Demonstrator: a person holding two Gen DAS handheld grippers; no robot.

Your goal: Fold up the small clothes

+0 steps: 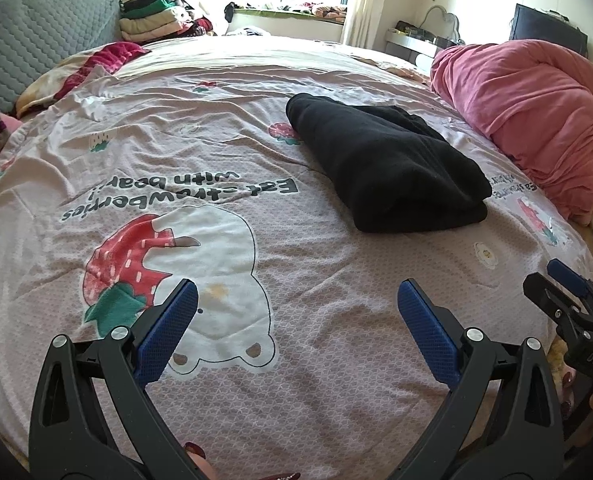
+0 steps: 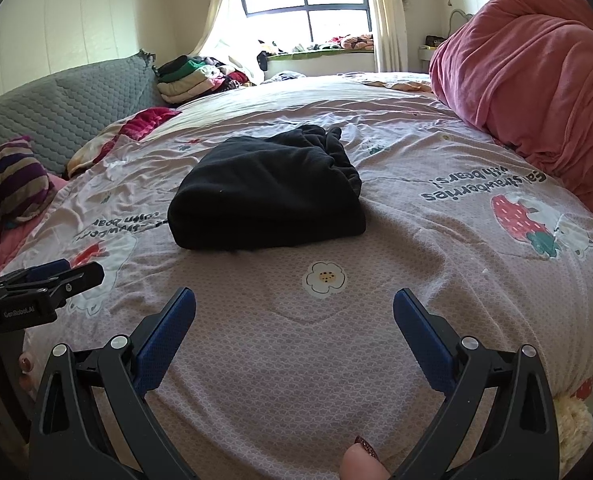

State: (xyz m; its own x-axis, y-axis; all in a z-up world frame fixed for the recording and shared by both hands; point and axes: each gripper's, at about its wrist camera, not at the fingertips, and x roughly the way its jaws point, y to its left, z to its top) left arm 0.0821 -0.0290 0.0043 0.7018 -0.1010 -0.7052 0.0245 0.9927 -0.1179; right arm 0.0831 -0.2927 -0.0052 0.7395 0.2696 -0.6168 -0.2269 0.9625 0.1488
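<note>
Okay, starting at my own tools: the left gripper [image 1: 296, 320] has its blue pads spread wide with nothing between them, hanging just above the bedspread [image 1: 316, 380]. Same story on the right gripper [image 2: 294, 322], jaws wide apart, nothing held, a flower print [image 2: 324, 276] on the cloth just beyond its tips.

Both sit at the near edge of the bed, side by side; in the left view I catch the right tool at the far right edge, and in the right view the left one pokes in from the left.

Moving outward, here is the thing that matters: the black garment [image 2: 266, 192] lies flat on the bedspread, already looking folded into a thick bundle, well apart from both tools. From the right gripper it is nearly straight ahead, a touch to the left, just past that flower print. From the left gripper, the black garment [image 1: 384, 164] is ahead and off to the right, its long axis running away from me on a diagonal, the rounded folded end farthest out.

So I judge the right hand is the nearer and better lined up; the left would have to cross rightward to reach it.

Beyond the garment on its right sits a big pink quilt [image 2: 536, 92], close by but not touching as far as I can tell
</note>
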